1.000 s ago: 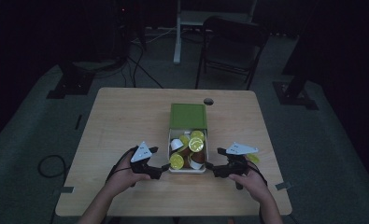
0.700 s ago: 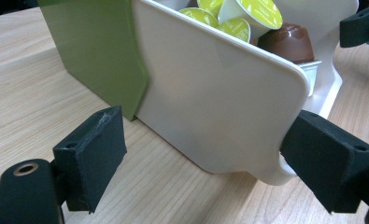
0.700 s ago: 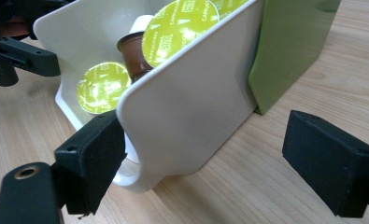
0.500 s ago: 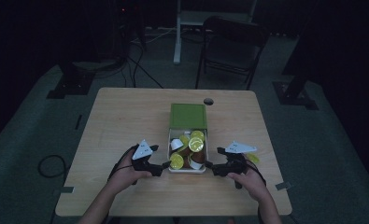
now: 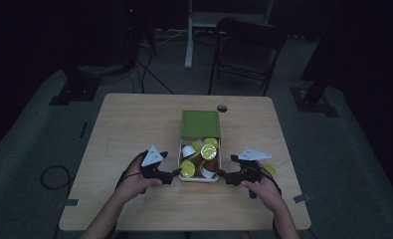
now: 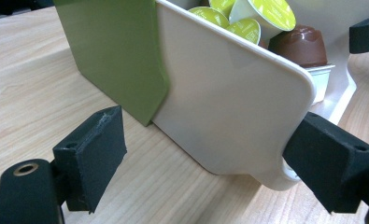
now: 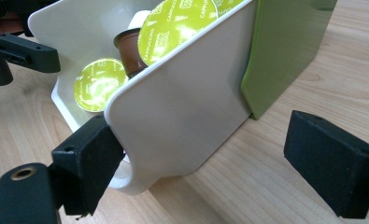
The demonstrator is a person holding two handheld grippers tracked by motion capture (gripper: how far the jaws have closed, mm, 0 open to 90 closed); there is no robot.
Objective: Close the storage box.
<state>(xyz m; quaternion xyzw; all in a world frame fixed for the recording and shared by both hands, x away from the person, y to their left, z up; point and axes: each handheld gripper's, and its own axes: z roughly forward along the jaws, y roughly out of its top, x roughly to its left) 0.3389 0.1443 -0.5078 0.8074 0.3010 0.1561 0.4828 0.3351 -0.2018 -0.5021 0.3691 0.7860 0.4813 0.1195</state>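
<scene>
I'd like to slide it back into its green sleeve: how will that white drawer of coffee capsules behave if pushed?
The white drawer looks like thin, smooth plastic, so it probably slides easily on the wooden table. The loosely piled coffee capsules seem light and may shift or spill if it jolts. Pushed on one side alone, it might skew in the green sleeve.

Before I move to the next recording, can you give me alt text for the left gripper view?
A white drawer-like tray of coffee capsules, slid partly out of a green sleeve, sits on a pale wooden table between the open black jaws of the left claw. Its right jaw is at the tray's front corner; its left jaw stands apart from the sleeve.
</scene>
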